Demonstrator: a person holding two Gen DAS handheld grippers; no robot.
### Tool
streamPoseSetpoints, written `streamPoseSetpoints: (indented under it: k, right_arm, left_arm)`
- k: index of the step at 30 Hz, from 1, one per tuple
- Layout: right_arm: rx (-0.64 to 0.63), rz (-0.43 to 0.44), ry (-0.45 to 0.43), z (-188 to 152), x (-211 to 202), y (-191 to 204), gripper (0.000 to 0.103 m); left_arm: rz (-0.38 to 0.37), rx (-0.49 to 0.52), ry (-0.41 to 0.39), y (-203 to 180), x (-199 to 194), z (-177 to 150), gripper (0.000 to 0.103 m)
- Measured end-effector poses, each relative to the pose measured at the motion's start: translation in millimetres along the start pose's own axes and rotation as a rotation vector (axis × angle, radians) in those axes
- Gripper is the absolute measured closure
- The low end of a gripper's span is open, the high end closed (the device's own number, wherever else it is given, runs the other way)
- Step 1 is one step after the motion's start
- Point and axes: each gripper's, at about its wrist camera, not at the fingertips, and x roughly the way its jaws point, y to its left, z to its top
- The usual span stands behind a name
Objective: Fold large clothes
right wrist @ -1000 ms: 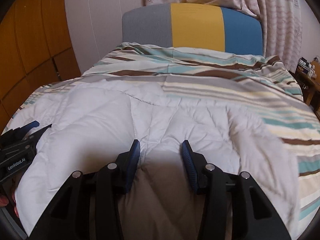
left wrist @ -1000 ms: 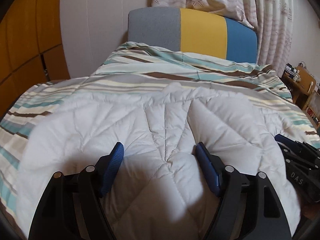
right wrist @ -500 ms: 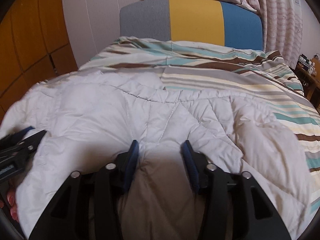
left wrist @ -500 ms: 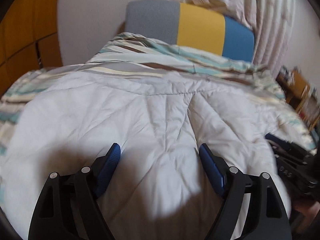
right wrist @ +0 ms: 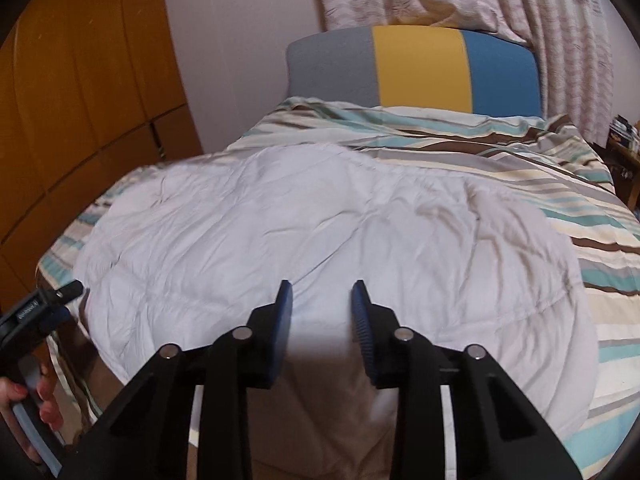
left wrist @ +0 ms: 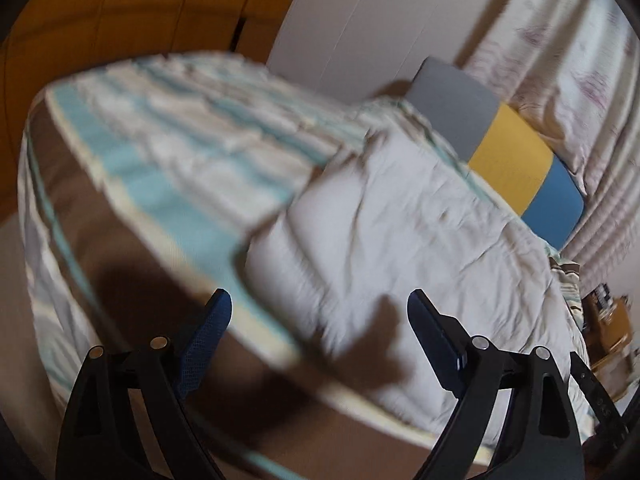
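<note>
Nearest, the right gripper (right wrist: 322, 300) is seen with its blue-padded fingers (right wrist: 285, 312) parted and nothing clamped between them; it is held low over the near edge of the white quilted garment (right wrist: 320, 232), presumably so that the hem can be reached or pressed flat. A beige inner lining (right wrist: 332, 392) is exposed just under the fingers, which suggests the near edge is turned up there.

To the near left, the left gripper (left wrist: 320, 316) is shown with its fingers (left wrist: 206, 332) spread wide and empty, tilted over the left corner of the bed; its view is motion-blurred. The same tool is caught at the left margin of the right wrist view (right wrist: 38, 312), held by a hand with painted nails (right wrist: 32, 400), off the garment's left edge. It is judged to be positioned for a fresh grasp at that side.

Middle distance: the garment is laid broad and mostly flat across the striped duvet (right wrist: 520, 152), placed there so a wide surface supports the fold. Creases remain on its right half.

Farther: a grey, yellow and blue headboard (right wrist: 416, 68) is set against the wall. Behind it hang patterned curtains (right wrist: 560, 32). At far left stands a wooden wardrobe (right wrist: 80, 100).
</note>
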Motion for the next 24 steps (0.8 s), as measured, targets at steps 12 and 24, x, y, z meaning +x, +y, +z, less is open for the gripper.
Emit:
streamPoseSetpoints:
  k: [12,24]
  right_arm:
    - [-0.080,-0.082,0.109,-24,54,6,0.076]
    - [0.191,0.018,-0.007,-20,-3,-37,0.050]
  left_arm:
    - [-0.319,-0.227,0.090,-18,42,-4,0.060]
    - [-0.300,0.298,-0.255,-149,-58,10,0.073]
